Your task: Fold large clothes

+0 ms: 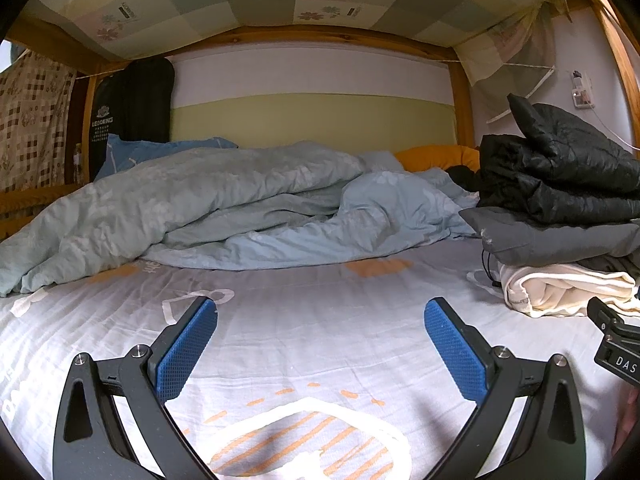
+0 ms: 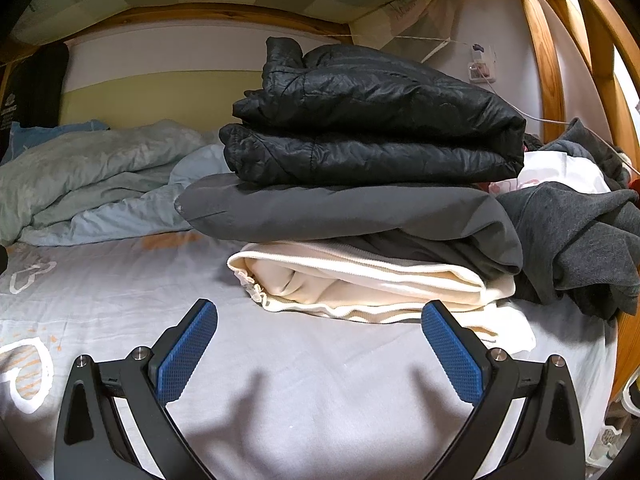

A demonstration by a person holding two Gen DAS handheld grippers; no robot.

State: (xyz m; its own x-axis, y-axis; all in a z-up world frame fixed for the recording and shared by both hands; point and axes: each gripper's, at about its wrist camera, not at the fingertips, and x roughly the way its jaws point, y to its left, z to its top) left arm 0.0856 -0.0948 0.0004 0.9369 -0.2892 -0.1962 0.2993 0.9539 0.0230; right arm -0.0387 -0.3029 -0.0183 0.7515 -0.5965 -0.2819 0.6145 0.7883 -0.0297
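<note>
A stack of folded clothes stands on the bed: a black puffer jacket (image 2: 372, 120) on top, a grey jacket (image 2: 348, 212) under it, a cream garment (image 2: 360, 280) at the bottom. The same stack shows at the right of the left wrist view, with the black puffer jacket (image 1: 560, 168) highest. A loose dark grey hoodie (image 2: 576, 236) lies crumpled to the stack's right. My right gripper (image 2: 319, 320) is open just in front of the cream garment, holding nothing. My left gripper (image 1: 320, 316) is open over the bare bedsheet (image 1: 320, 340), well left of the stack.
A rumpled pale blue duvet (image 1: 200, 200) fills the back of the bed. An orange pillow (image 1: 440, 158) lies behind it. Wooden bunk posts (image 2: 548, 60) rise at the right. The other gripper's black body (image 1: 616, 344) shows at the right edge of the left wrist view.
</note>
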